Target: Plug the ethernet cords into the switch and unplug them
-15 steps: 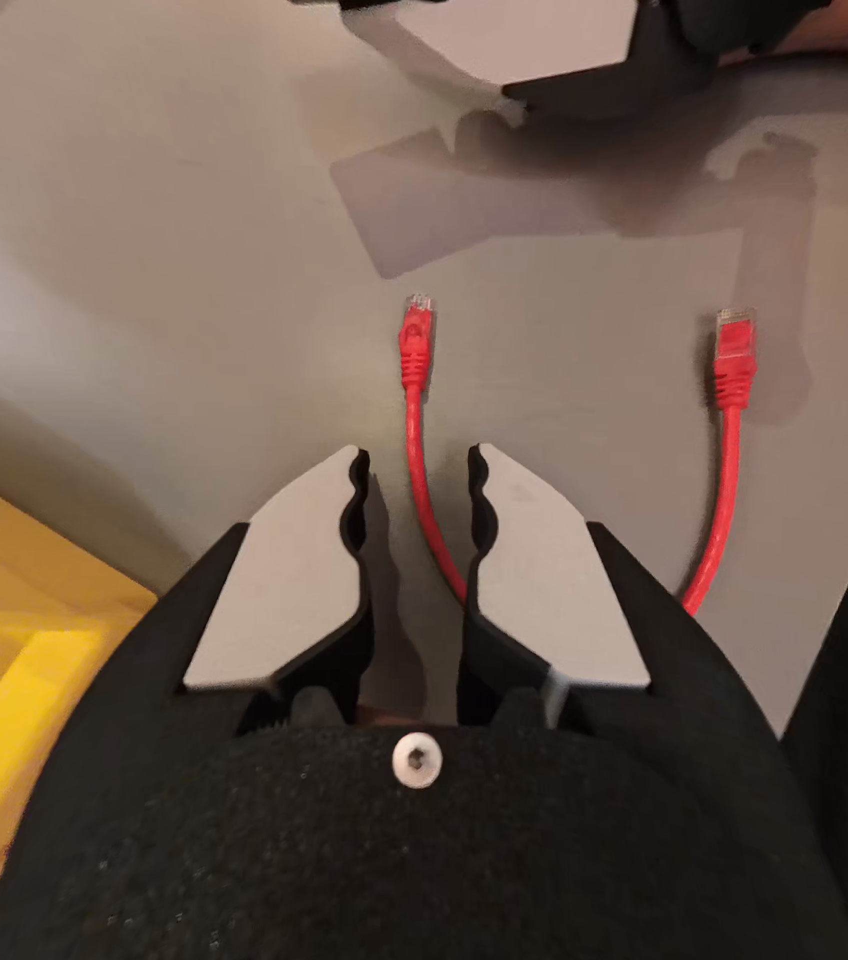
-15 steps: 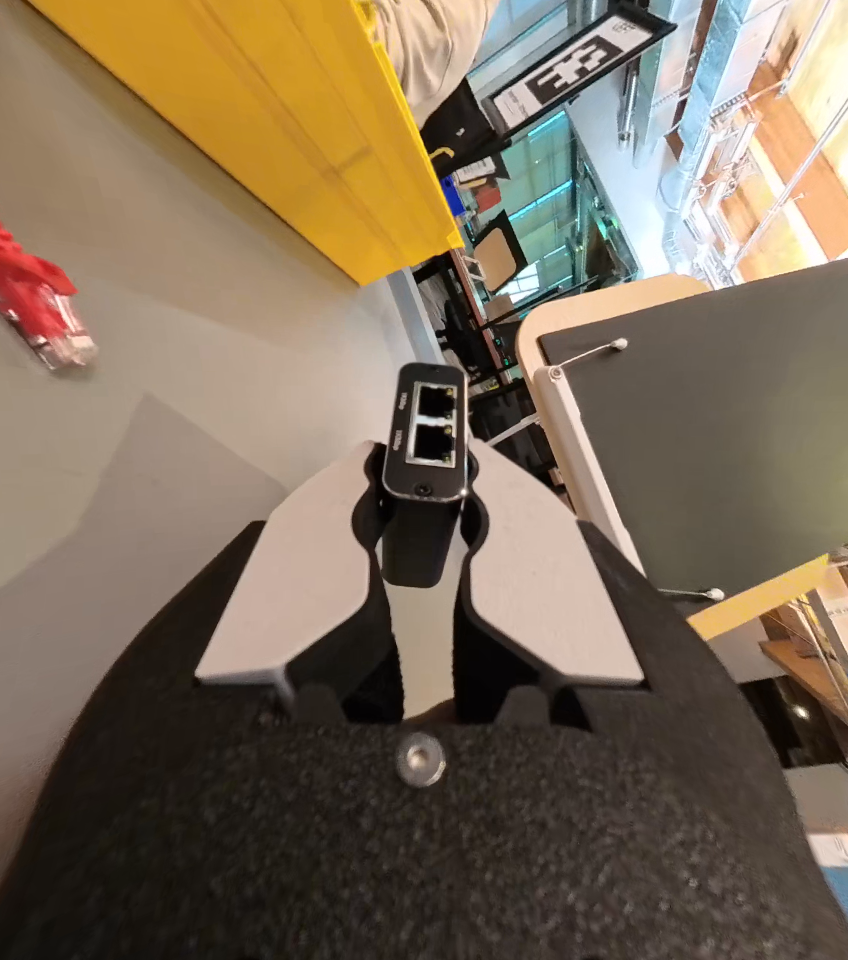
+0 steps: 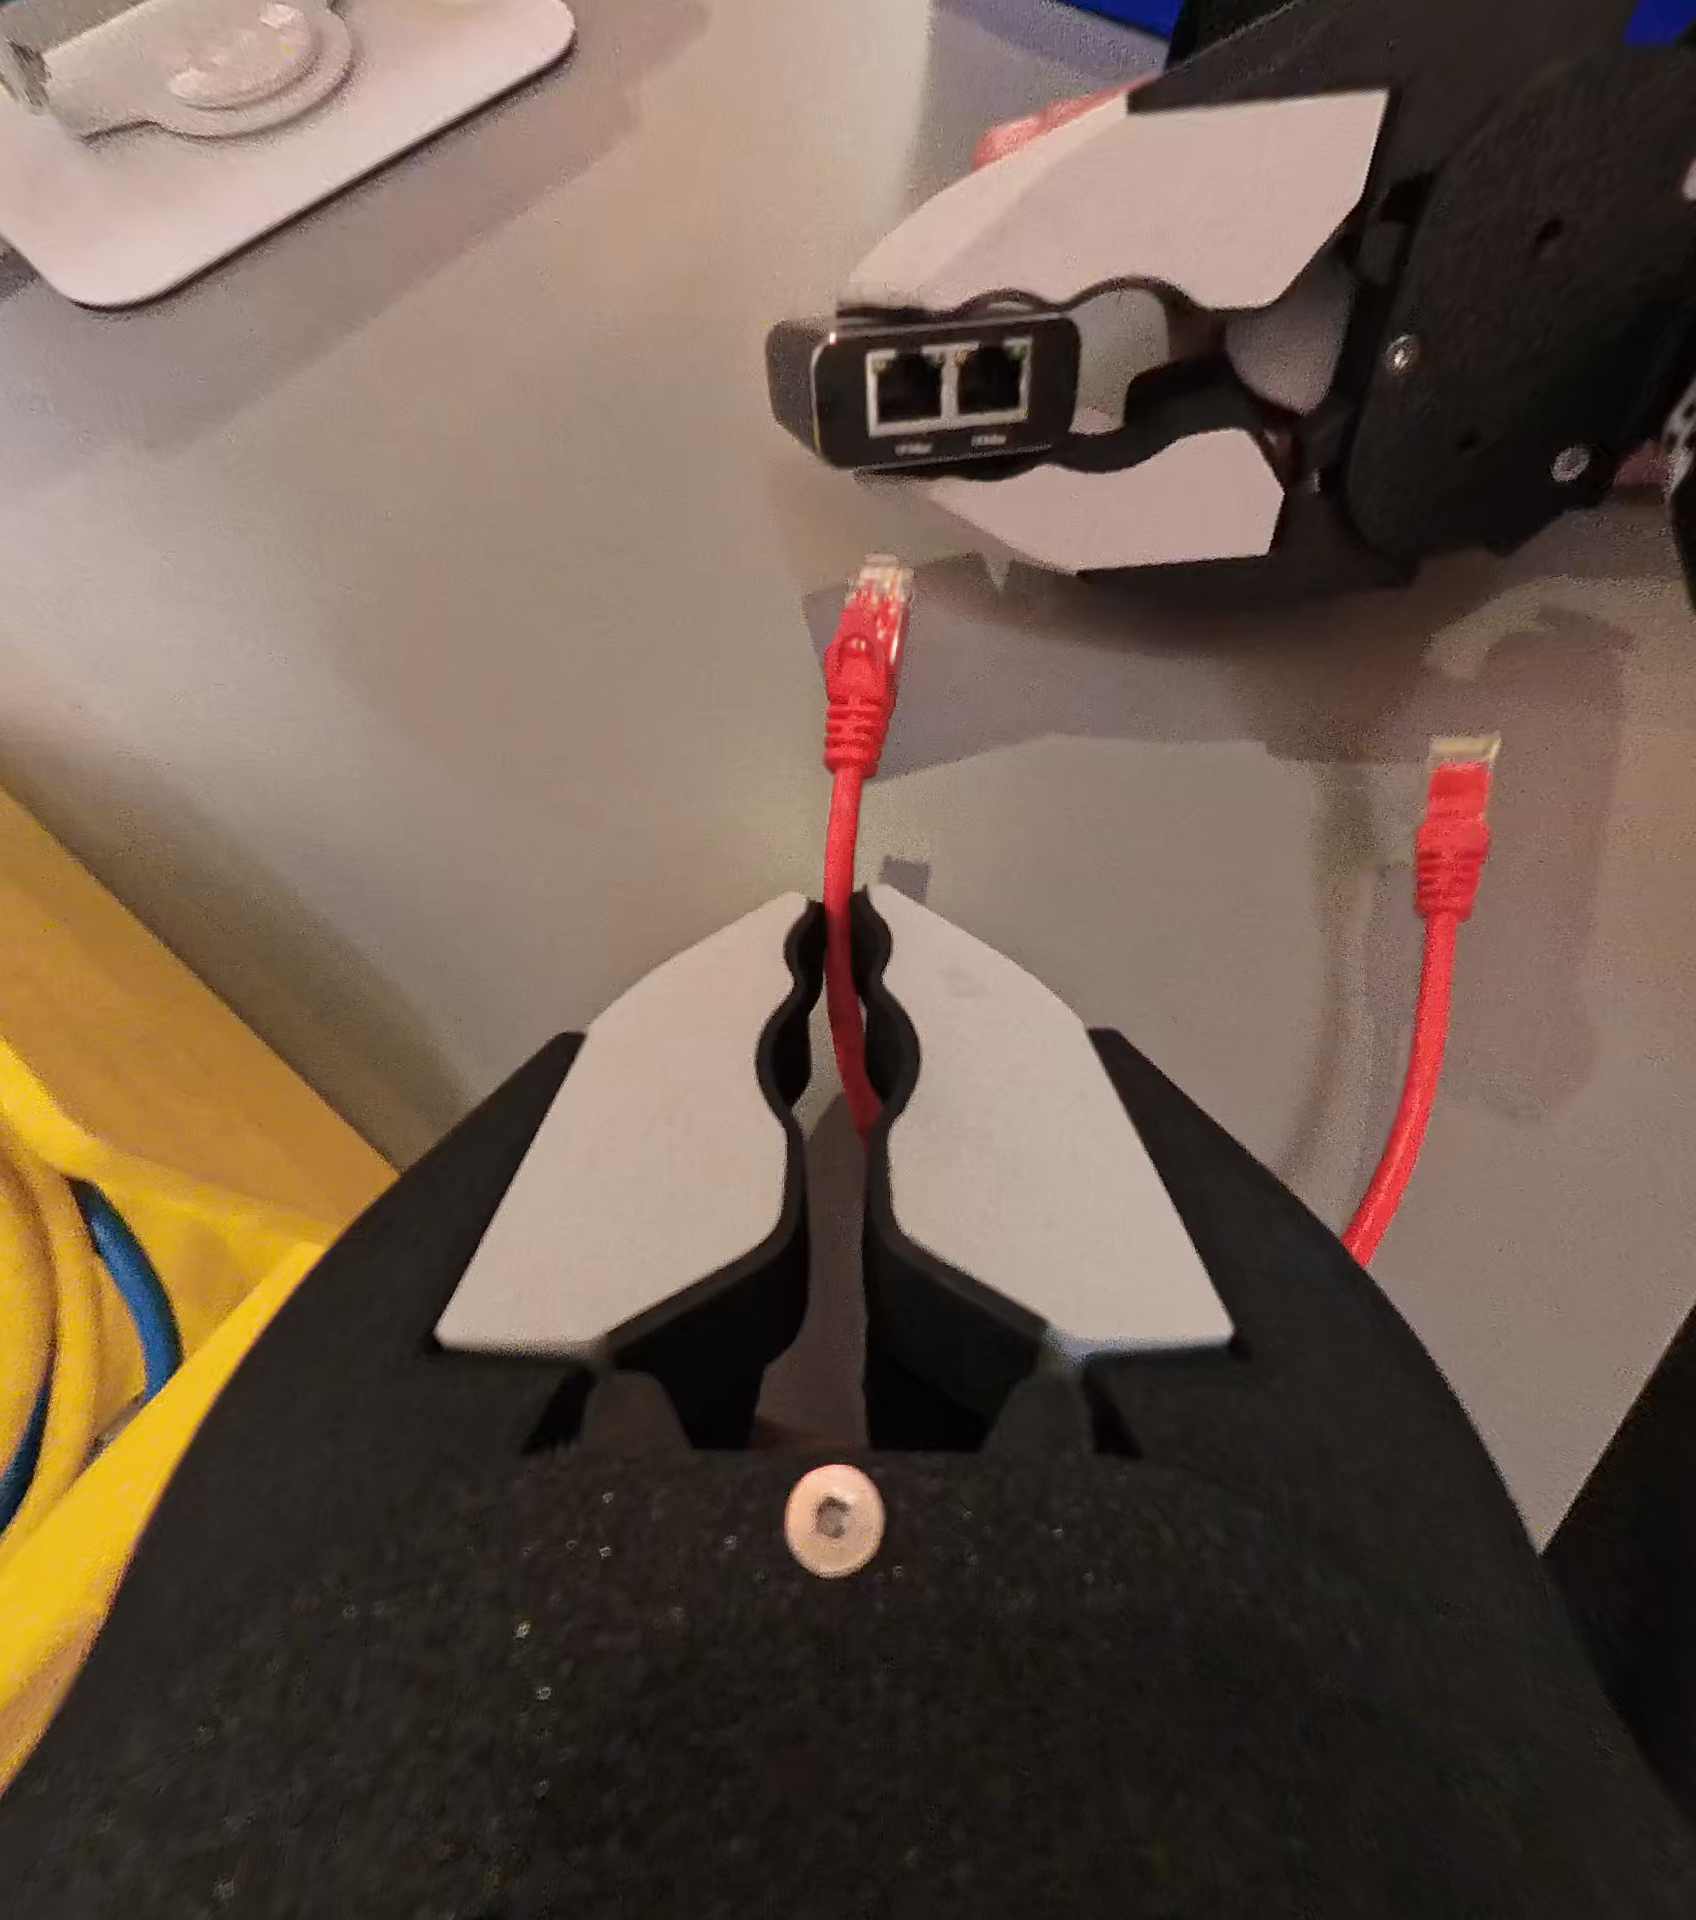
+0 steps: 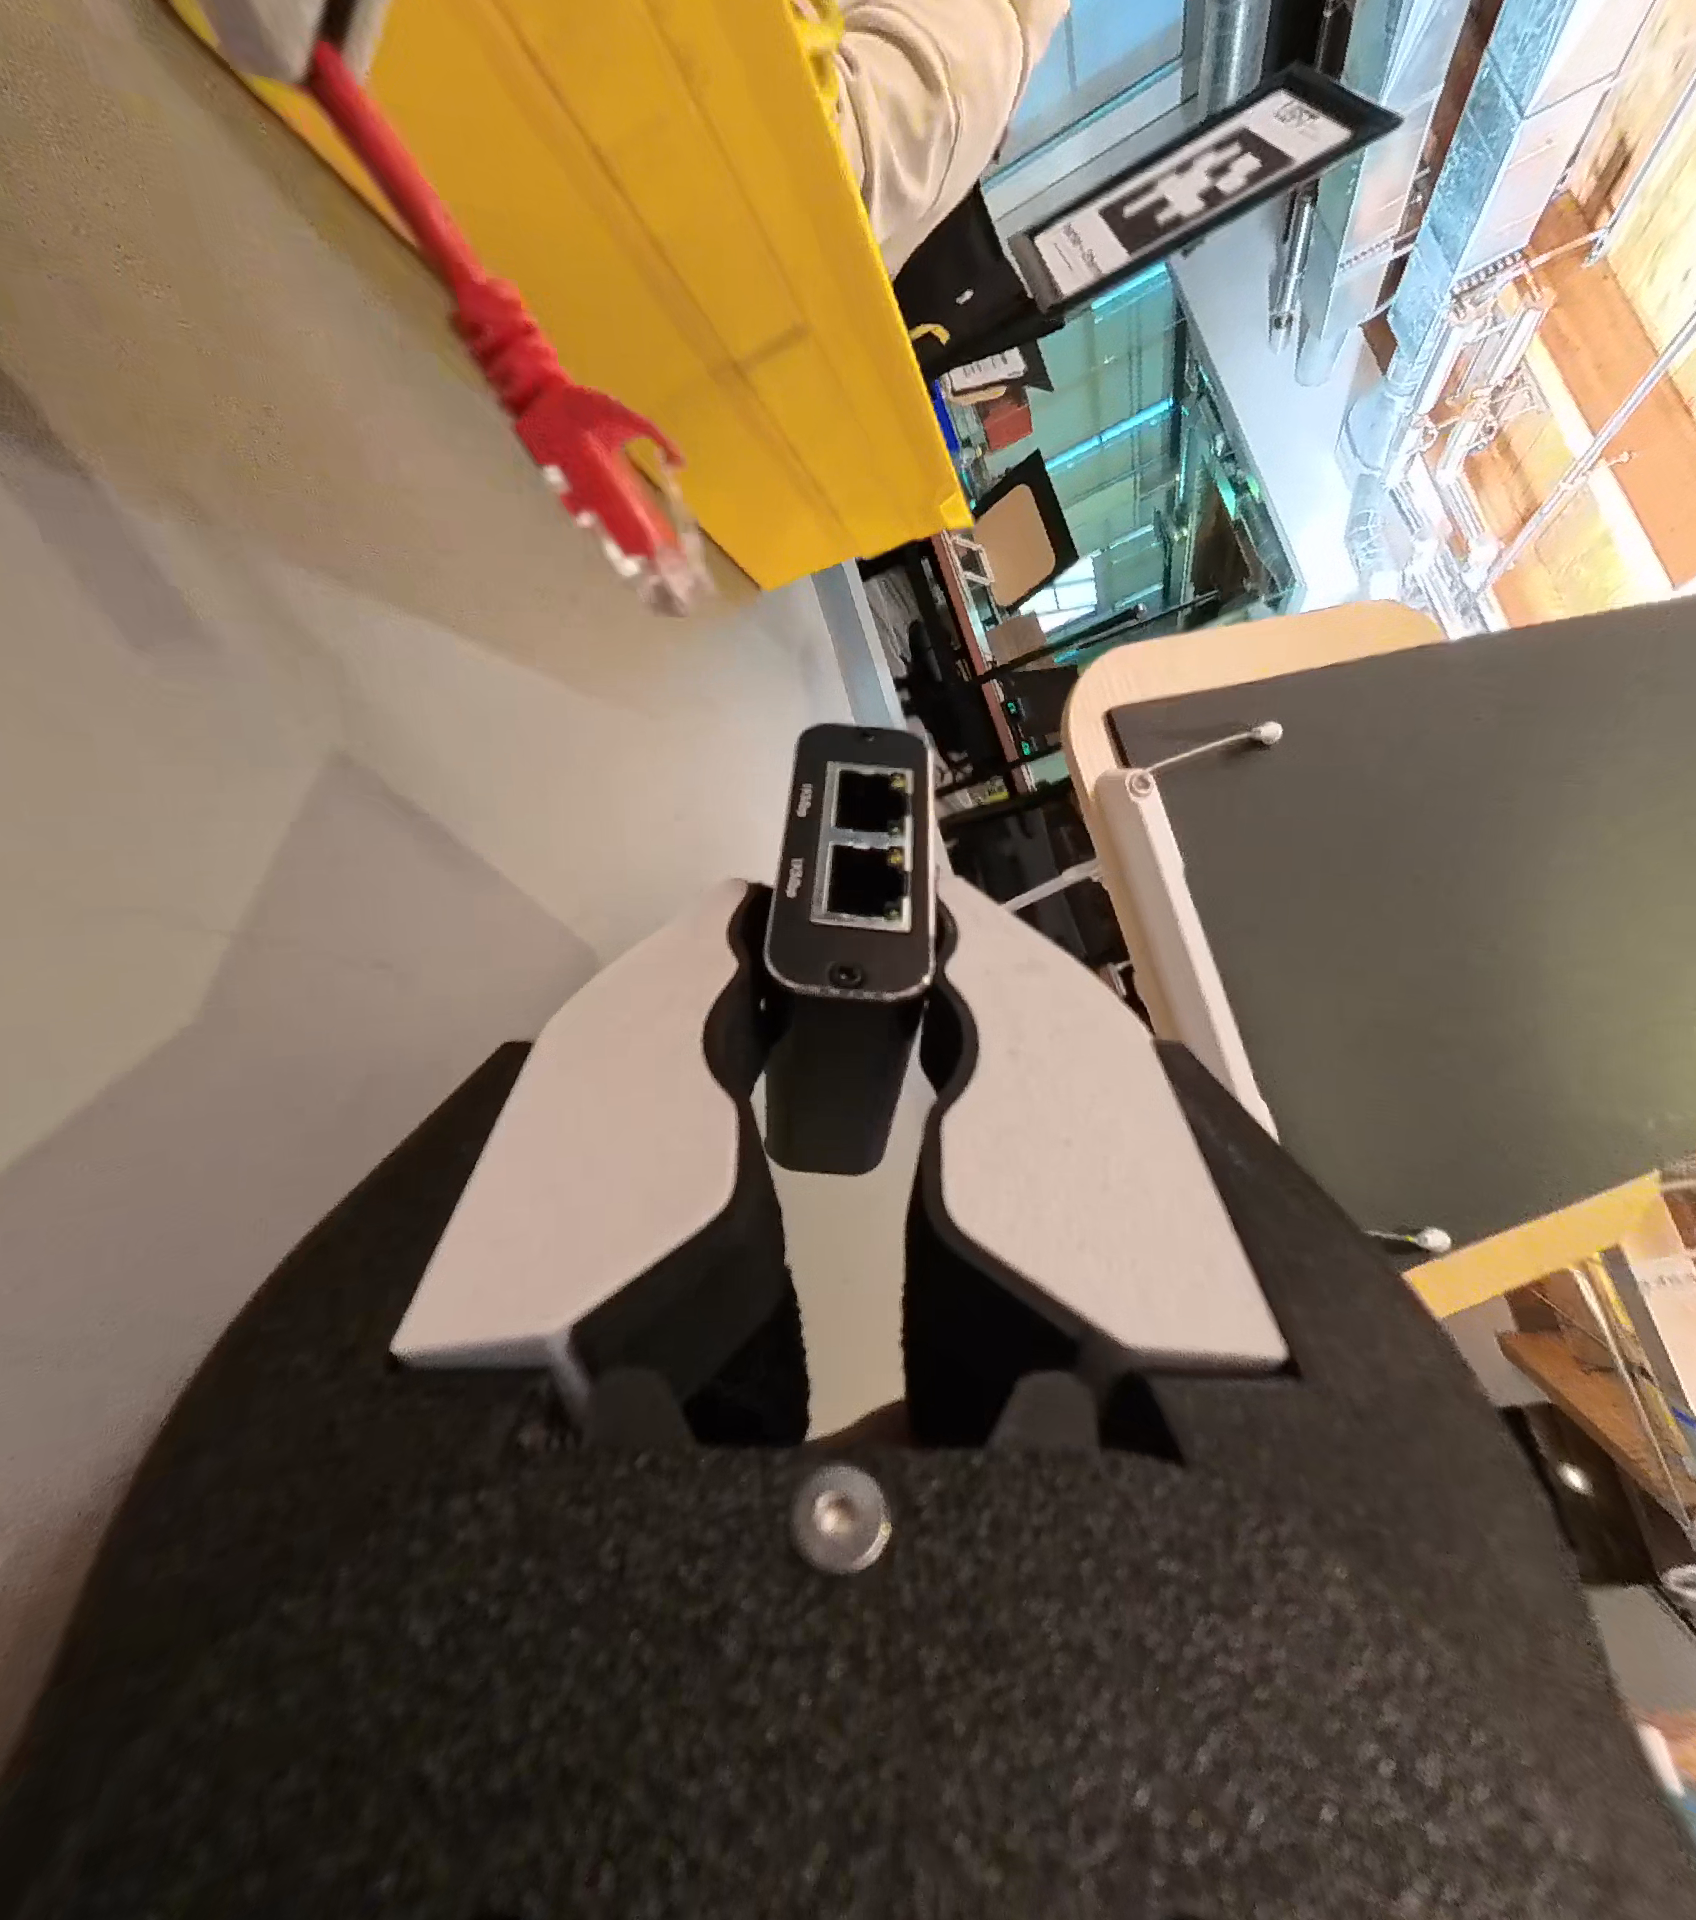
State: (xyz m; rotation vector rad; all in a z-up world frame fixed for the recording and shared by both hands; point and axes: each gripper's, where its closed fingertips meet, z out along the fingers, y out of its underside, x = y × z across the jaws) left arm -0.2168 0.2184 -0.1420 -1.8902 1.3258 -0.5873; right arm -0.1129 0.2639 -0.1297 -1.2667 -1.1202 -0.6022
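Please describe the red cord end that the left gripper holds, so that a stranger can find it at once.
Look at the grey table, just below the black switch held in the right gripper. The held cord runs up out of the left gripper, its plug lifted toward the ports. The other red plug lies untouched further right.

Switch [image 3: 943,400] beyond the clamped cord's plug [image 3: 865,665]; second cord [image 3: 1426,966] to its right.

My left camera looks down, close over the flat grey surface [image 3: 408,623]; my right one is rolled sideways, facing the room. Both catch the small black two-port switch [image 3: 937,400] [image 4: 849,862].
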